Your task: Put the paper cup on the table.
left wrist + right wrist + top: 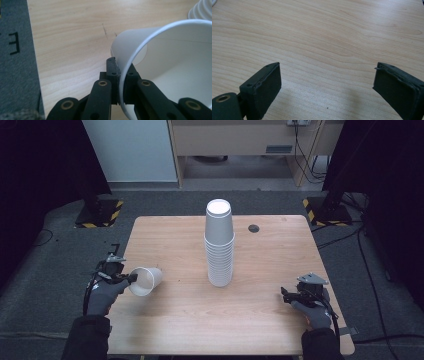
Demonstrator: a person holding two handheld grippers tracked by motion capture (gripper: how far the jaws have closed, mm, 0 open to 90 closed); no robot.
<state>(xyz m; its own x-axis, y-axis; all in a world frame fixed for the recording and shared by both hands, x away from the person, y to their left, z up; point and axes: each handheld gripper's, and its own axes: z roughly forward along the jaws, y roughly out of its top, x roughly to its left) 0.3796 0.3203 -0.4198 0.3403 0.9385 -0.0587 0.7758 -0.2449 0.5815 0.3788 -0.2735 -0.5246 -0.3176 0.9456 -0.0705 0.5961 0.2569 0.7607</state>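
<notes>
even overhead light, soft shadows, dark surroundings, slightly soft focus.

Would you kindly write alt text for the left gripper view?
The left claw pinches the rim of a white paper cup lying on its side over a light wooden table. A stack of cups peeks in at the top right corner.

My high view looks forward and down over the whole wooden table [165, 330]; both gripper views sit close above that same tabletop [317, 37].

Cup stack [219, 244] mid-table [175, 320], lone tilted cup [146, 280] at left edge, grommet [254, 228] behind-right of stack
</notes>
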